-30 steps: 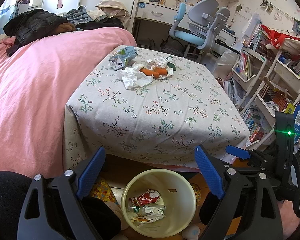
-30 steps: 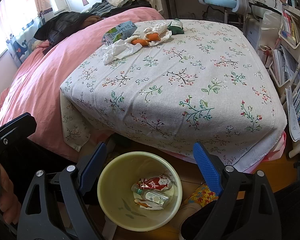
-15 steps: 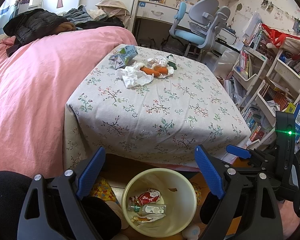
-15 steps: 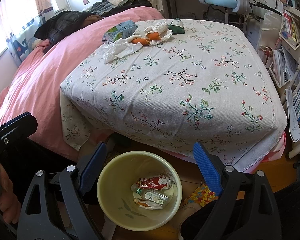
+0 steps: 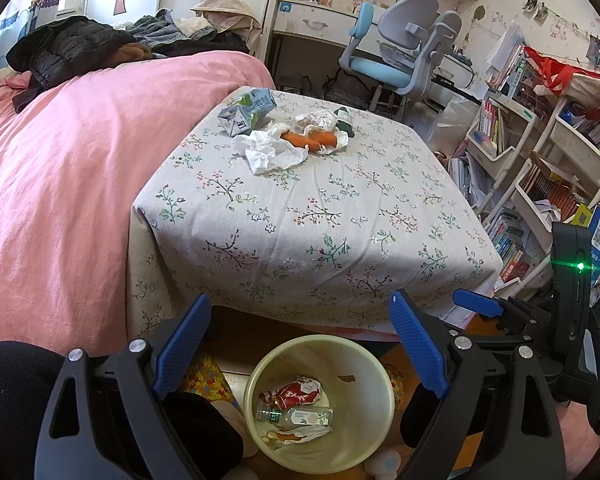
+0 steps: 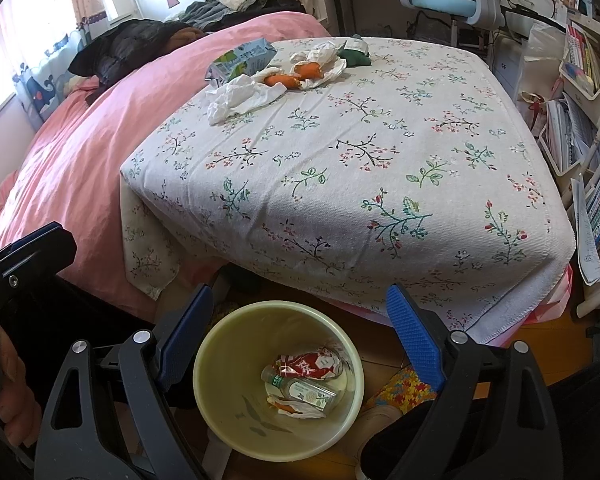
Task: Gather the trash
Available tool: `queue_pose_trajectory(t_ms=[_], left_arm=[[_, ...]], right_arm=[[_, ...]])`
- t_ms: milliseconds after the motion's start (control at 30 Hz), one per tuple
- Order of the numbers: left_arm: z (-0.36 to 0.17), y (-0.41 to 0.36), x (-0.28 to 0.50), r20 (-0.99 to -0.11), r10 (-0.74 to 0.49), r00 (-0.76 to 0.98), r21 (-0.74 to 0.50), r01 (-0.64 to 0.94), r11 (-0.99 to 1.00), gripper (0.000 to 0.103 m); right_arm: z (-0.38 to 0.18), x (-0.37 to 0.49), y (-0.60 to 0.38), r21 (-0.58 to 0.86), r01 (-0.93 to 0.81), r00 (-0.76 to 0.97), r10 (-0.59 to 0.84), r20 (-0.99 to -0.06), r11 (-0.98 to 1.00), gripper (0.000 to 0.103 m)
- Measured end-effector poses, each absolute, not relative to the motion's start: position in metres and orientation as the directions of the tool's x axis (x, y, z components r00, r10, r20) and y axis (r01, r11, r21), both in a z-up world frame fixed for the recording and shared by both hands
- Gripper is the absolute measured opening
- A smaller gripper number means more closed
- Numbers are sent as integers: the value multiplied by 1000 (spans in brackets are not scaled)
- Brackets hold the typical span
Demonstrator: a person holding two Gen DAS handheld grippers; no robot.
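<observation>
Below both grippers' wide empty jaws, bin [image 6: 220, 408] holds wrappers, seemingly.

Two fisheye views, each mounted on a handheld gripper, look steeply downward and forward along blue-padded fingers. Both sit close above a pale bin [image 5: 320, 400] [image 6: 276, 380] on the floor and face across a floral-clothed table [image 5: 320, 216] [image 6: 360, 168] towards a pink bed; the right view sits slightly nearer the table.

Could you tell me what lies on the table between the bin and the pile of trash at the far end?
Nothing: from the bin to the crumpled tissue fronting the trash, only bare flowered tablecloth, clearest in the right wrist view.
</observation>
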State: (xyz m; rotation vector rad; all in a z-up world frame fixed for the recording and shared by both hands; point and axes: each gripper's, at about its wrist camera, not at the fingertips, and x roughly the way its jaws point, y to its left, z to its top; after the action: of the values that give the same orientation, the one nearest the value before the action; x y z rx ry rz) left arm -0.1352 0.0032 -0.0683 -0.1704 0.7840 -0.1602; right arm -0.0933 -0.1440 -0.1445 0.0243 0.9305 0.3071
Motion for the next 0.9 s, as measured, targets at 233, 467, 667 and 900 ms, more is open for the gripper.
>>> queue_pose_trajectory(t_ms=[233, 467, 667, 900], left_arm=[[-68, 3, -135, -687, -206, 697, -212, 79, 974, 87], [-68, 4, -135, -685, -207, 698, -215, 78, 974, 87], [-61, 24, -137, -645, -209, 735, -279, 28, 960, 87], [-50, 36, -125, -629, -172, 758, -284, -18, 959, 87]], right_arm=[[-145, -93, -144, 148, -254, 556, 269, -786, 956, 85], [-144, -93, -144, 149, -254, 558, 270, -785, 956, 85], [-135, -91, -150, 180, -248, 572, 294, -766, 952, 85], [-118, -81, -145, 174, -294, 589, 321, -741, 940, 85]])
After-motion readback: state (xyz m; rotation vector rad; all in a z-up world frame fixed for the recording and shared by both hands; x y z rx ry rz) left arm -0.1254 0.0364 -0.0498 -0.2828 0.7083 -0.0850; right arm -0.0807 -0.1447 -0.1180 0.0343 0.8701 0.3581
